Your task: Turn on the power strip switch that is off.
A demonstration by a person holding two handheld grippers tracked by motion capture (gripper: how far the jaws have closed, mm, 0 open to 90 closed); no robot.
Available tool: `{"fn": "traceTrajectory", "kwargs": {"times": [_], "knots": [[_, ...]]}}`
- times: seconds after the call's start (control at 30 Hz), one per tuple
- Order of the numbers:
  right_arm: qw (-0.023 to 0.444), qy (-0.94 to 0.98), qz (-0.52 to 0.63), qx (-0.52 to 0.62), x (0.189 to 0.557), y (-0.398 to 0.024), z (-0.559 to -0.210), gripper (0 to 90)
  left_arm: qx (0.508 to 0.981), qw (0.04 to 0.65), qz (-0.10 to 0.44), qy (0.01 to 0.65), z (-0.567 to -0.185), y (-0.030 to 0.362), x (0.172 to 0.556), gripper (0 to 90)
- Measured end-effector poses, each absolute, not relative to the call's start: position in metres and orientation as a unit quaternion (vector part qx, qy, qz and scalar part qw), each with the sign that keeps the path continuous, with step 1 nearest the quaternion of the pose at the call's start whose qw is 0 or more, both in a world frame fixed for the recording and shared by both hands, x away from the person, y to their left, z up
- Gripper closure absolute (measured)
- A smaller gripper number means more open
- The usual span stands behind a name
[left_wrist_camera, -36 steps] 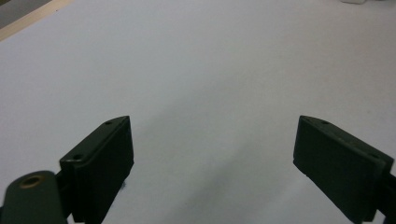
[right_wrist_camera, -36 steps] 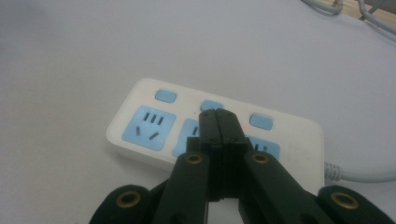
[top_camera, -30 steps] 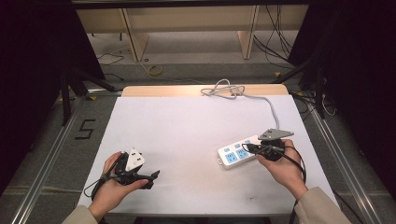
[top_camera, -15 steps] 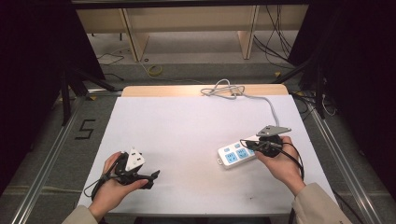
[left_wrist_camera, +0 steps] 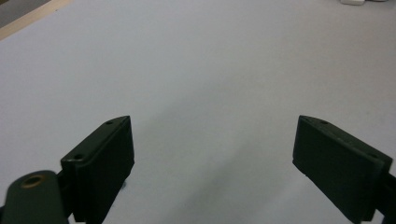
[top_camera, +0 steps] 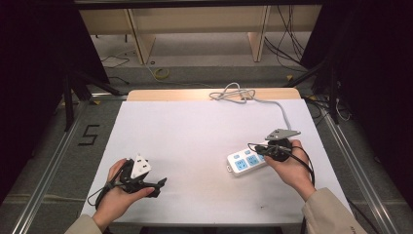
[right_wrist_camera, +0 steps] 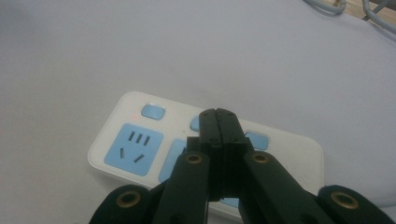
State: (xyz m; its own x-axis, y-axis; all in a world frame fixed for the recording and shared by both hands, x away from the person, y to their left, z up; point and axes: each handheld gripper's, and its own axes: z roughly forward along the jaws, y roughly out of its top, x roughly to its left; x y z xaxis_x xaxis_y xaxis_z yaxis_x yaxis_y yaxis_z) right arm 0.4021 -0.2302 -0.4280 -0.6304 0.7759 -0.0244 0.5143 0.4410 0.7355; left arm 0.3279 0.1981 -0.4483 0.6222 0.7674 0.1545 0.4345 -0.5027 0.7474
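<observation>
1. High view, room: dim surroundings, dark curtains or panels to both sides. Grey floor with loose cables beyond the desk (top_camera: 195, 141); pale wooden shelving legs at the far end. A "5" mark (top_camera: 89, 134) sits on the floor left of the desk, beside a metal rail.
2. High view, surface: desk covered by a white sheet; a strip of bare wood shows along the far edge. A white power strip (top_camera: 247, 161) with blue socket faces lies right of centre. Its grey cord (top_camera: 253, 98) runs toward the far edge and bunches into a loose coil there.
3. High view, left gripper (top_camera: 157, 185): held in the left hand (top_camera: 114, 197) at the near left corner, low over the sheet, jaws pointing right, well apart from the power strip. White housing on top.
4. High view, right gripper (top_camera: 254, 146): held in the right hand (top_camera: 291, 168), tips over the right end of the power strip, grey three-cornered plate on top. Contact cannot be judged from here.
5. Left gripper view: jaws spread wide, bare white sheet between them, nothing held.
6. Right gripper view: jaws pressed together, nothing between them, tips above the middle of the power strip (right_wrist_camera: 140, 140) near a blue switch button. Touching or just above: cannot tell. A small red light shows beside the leftmost button.
</observation>
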Motion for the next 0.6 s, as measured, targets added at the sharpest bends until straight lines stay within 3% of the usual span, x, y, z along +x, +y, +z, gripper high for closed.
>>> {"fn": "traceTrajectory", "kwargs": {"times": [0.6], "knots": [[0.178, 0.834, 0.346, 0.392, 0.4122, -0.2271, -0.4314, 90.0, 0.834, 0.342, 0.241, 0.359, -0.4482, 0.198, 0.3279, 12.6]]}}
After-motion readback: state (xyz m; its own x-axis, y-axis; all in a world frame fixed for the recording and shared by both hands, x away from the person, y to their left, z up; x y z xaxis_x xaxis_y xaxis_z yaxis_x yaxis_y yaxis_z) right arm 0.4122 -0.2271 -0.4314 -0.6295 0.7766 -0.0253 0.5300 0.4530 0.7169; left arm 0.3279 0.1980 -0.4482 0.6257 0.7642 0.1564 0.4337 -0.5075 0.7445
